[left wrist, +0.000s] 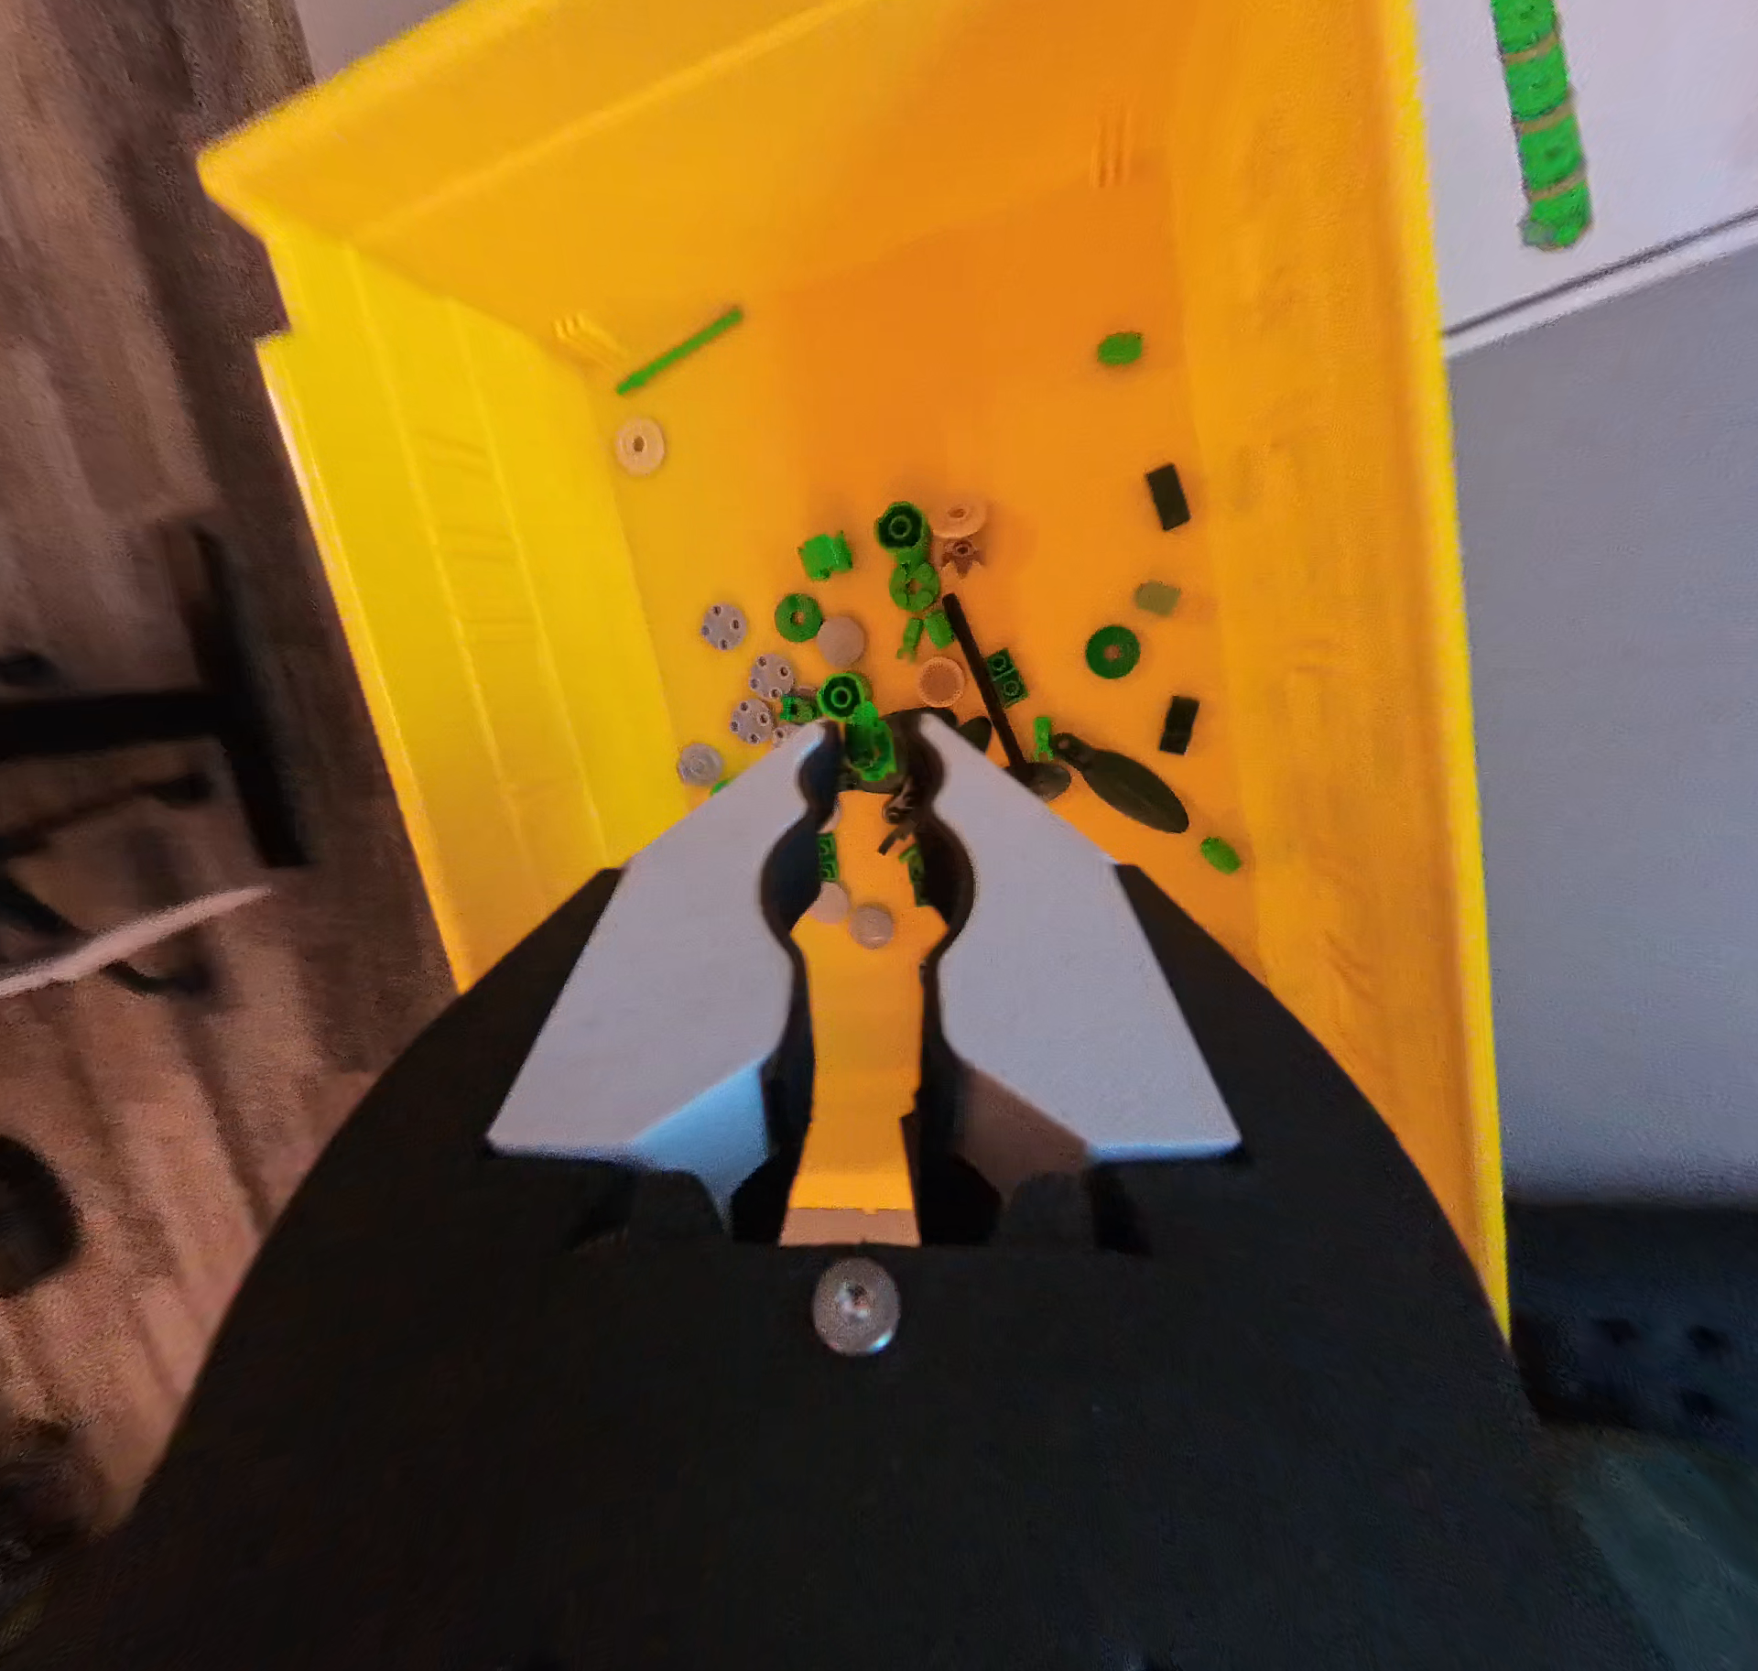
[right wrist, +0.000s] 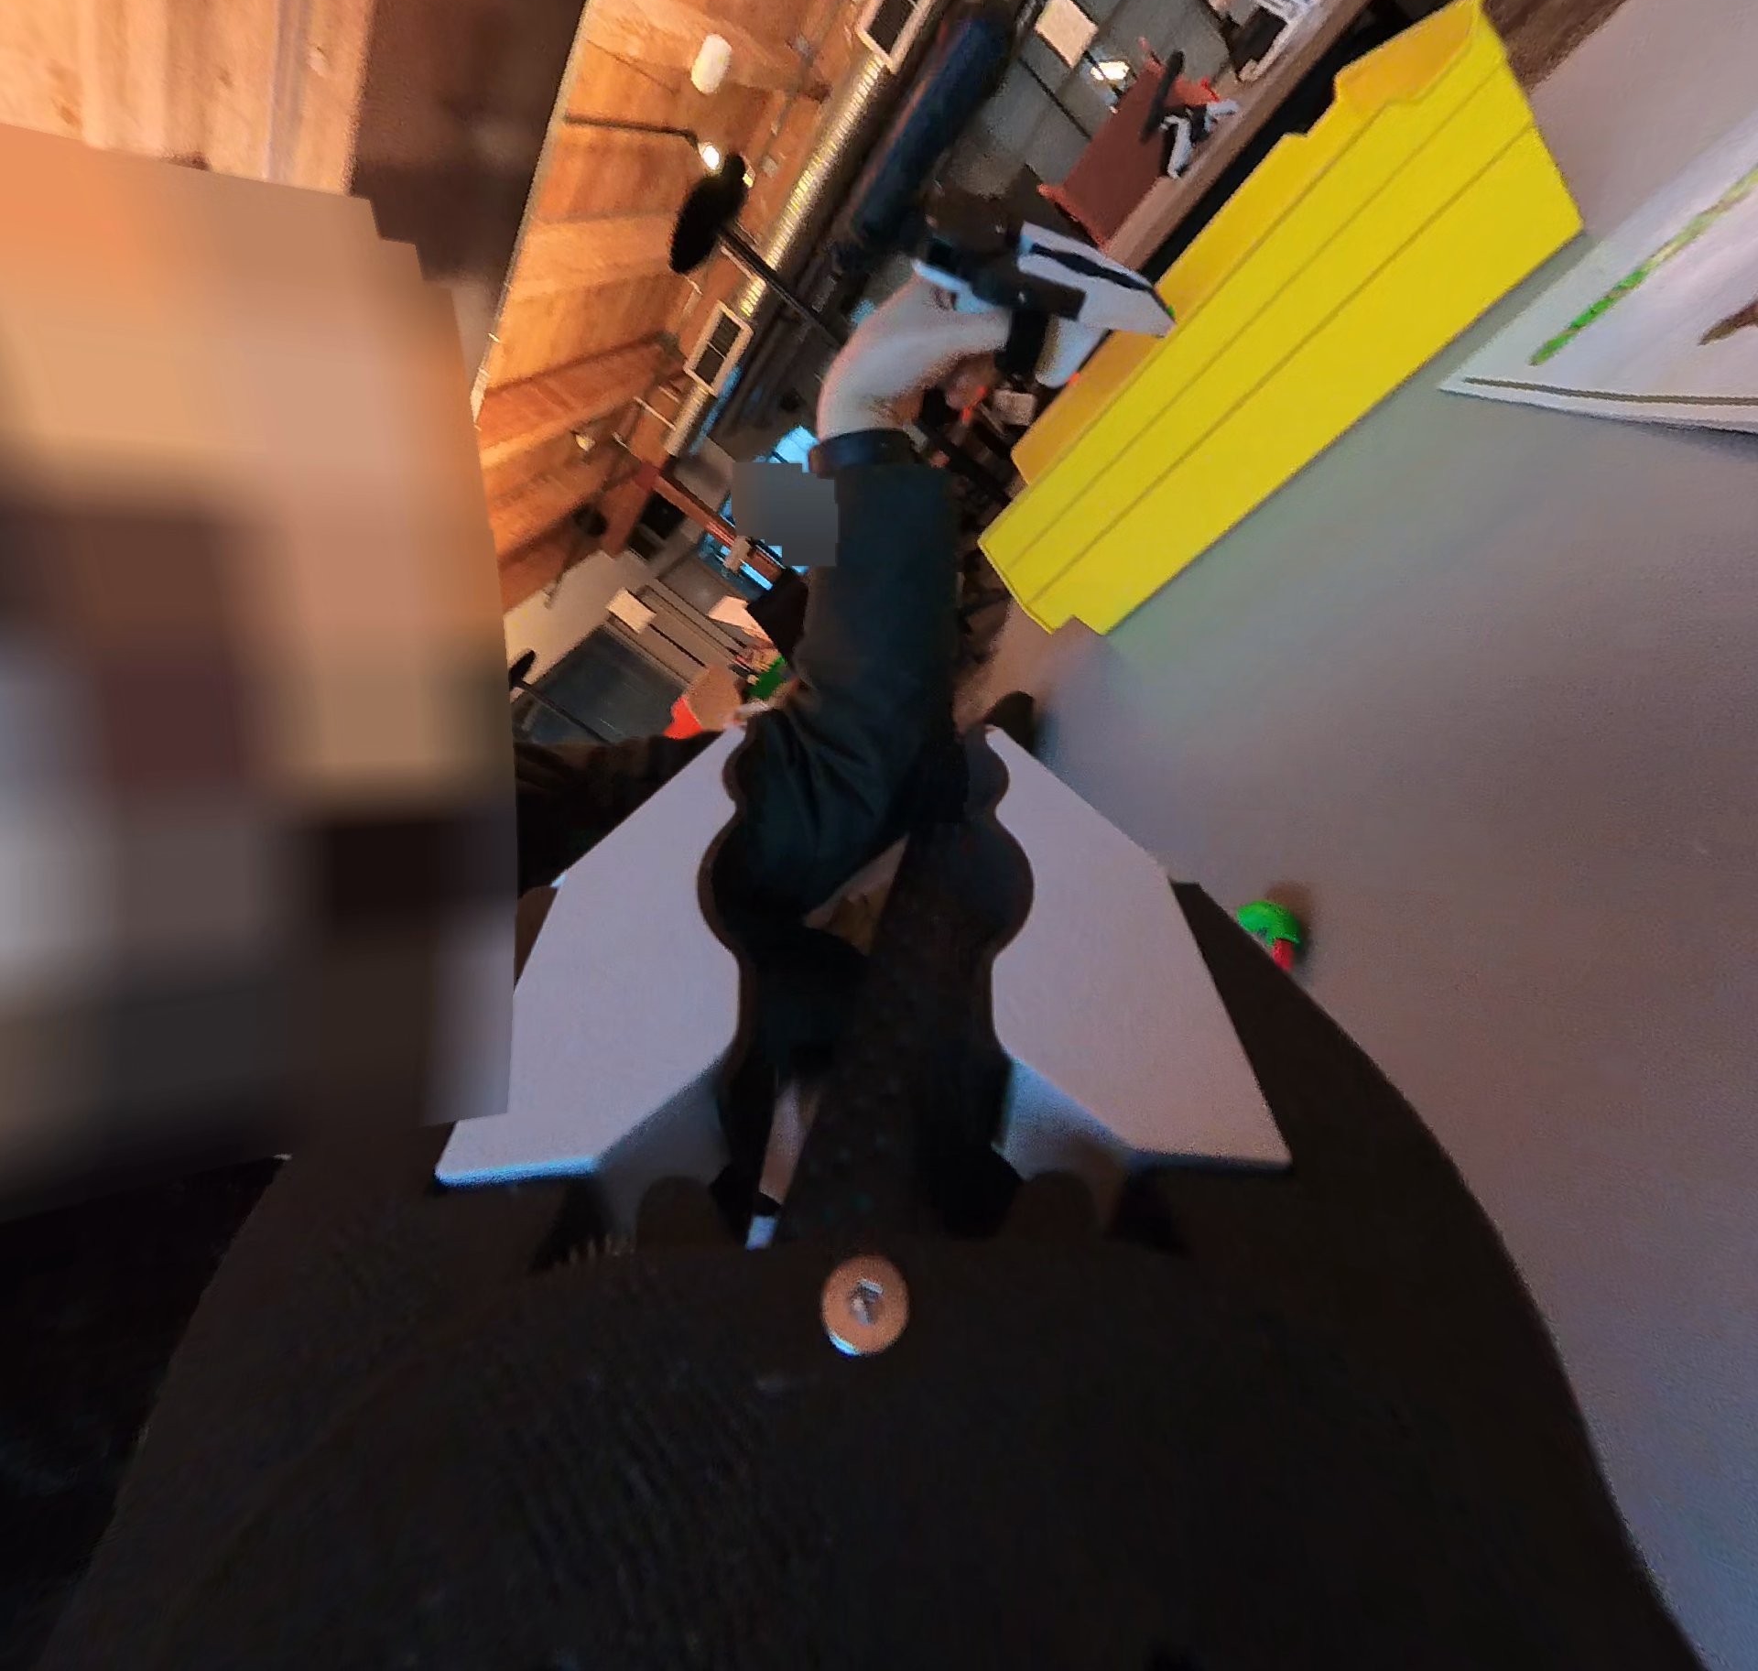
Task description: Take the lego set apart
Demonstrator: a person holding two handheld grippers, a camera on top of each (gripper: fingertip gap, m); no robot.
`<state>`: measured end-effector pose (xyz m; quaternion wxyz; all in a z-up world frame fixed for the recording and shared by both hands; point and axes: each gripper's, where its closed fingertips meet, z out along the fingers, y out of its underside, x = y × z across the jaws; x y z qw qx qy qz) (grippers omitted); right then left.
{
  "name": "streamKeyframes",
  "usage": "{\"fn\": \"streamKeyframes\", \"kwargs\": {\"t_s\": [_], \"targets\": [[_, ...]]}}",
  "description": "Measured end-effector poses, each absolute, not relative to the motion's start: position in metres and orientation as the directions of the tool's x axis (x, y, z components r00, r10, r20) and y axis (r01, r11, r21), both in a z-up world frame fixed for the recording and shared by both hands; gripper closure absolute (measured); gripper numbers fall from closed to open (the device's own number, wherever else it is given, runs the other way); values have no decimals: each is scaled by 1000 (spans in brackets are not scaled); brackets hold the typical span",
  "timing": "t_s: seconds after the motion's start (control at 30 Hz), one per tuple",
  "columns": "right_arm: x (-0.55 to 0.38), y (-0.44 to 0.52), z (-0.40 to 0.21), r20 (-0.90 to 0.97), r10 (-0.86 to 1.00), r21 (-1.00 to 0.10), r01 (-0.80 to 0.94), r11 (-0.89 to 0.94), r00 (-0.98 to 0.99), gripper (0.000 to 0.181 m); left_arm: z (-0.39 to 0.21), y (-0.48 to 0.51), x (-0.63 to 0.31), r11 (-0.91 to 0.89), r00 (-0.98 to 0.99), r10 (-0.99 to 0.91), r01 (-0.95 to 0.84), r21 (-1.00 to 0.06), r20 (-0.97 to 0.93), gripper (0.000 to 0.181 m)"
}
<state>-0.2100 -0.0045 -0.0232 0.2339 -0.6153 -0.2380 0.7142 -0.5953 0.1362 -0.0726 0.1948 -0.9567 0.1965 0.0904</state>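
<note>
My left gripper [left wrist: 870,741] is over the yellow bin [left wrist: 1332,579], jaws narrowed to a small gap with a small green-and-dark lego piece [left wrist: 868,743] sitting right at the tips, frame centre. Looks pinched, but blur means I can't rule out it's already loose. My read: drop-off step, a pulled-off part going into the bin.

Just past the tips, centre of frame, the bin floor holds the loose parts [left wrist: 913,617]: green rounds, grey discs, black bits, a dark leaf shape lower right. A green rod [left wrist: 680,351] lies apart at upper left of the floor.

Far upper right, outside the bin, a green stacked column [left wrist: 1536,84] lies on the white table; probably what's left of the set.

Right gripper [right wrist: 861,750]: jaws part open, nothing held as far as I can tell, dark sleeve [right wrist: 875,636] behind the gap. A small green piece [right wrist: 1270,926] sits on the table at right.

Next: open left jaws, release, then go for the column with both.
</note>
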Motion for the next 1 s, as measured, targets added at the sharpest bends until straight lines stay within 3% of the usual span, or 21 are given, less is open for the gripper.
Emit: {"fn": "streamKeyframes", "kwargs": {"t_s": [0.07,0.13,0.23,0.33,0.43,0.57,0.63,0.7,0.87,1.0], "targets": [[-214,-5,-35,-759,646,-648,1,-761,-83,137,-76,138,-607,-886,932,-261,-335,-320,-252,134],[-218,-4,-49,-733,680,-680,44,-732,-16,136,-75,139,-610,-896,928,-242,-326,-303,-283,124],[-221,5,-72,-569,809,-801,123,-586,150,136,-63,146,-592,-859,897,-293,-399,-320,-331,128],[-221,16,-96,-210,934,-906,301,-297,289,135,-39,161,-557,-777,851,-348,-496,-388,-394,133],[-228,14,-119,22,962,-873,474,-114,272,136,-13,168,-474,-597,790,-511,-610,-522,-339,138],[-237,14,-149,52,960,-792,597,-129,276,150,40,122,-324,-251,530,-841,-563,-788,-110,140],[-237,15,-158,44,957,-763,628,-153,286,160,59,93,-278,-172,389,-921,-484,-858,-35,139],[-236,15,-158,36,957,-756,634,-162,288,174,65,74,-254,-143,288,-958,-452,-881,8,140],[-228,20,-146,211,940,-737,675,-27,267,176,52,54,-237,-164,150,-983,-466,-870,105,142],[-224,24,-99,296,896,-830,554,69,331,176,41,73,-231,-210,190,-972,-449,-869,137,144]]}}
